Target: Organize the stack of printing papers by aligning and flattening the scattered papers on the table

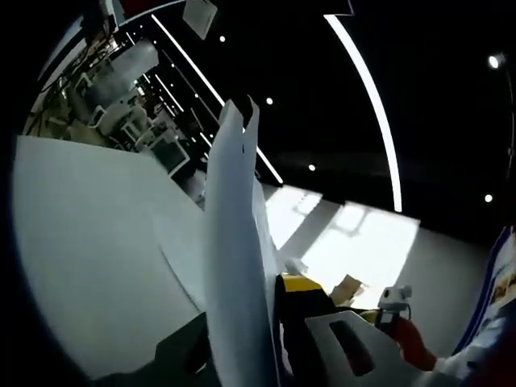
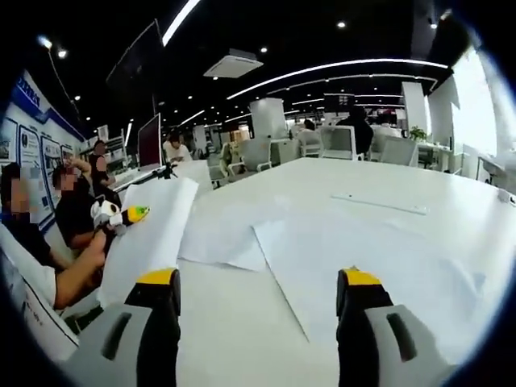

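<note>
**Left gripper held a raised sheaf; right gripper hovered open over the loose sheets**

I had the left gripper point(image 1: 270, 322) clamped on a sheaf of printing paper point(image 1: 234, 242), which stood on edge between its jaws and rose tall through the left gripper view. In the right gripper view I could see that same sheaf point(image 2: 149, 238) at the left, lifted off the white table point(image 2: 355, 181) with the other gripper point(image 2: 121, 216) on it and a person's hand behind. The rest of the task's paper lay flat: one sheet point(image 2: 379, 274) directly ahead of the right gripper point(image 2: 258, 302) and another sheet point(image 2: 222, 234) beyond it, overlapping at a skewed angle.

My judgement of the handling: the paper was light, thin and limp, a single sheet would slide readily on the smooth tabletop, and a pinch at a corner would likely crease it. The held sheaf looked stiffer because it was bowed along its length (a curl lends it some backbone), so I thought a grip along a long edge, near the middle, was the safer place. For the flat sheets I would have pressed and nudged an edge rather than tried to pinch from above.

Pose: the left gripper was tipped upward, looking at the ceiling lights point(image 1: 375, 121). The right gripper sat low and roughly level over the table, its yellow-tipped jaws wide apart and holding nothing.
</note>
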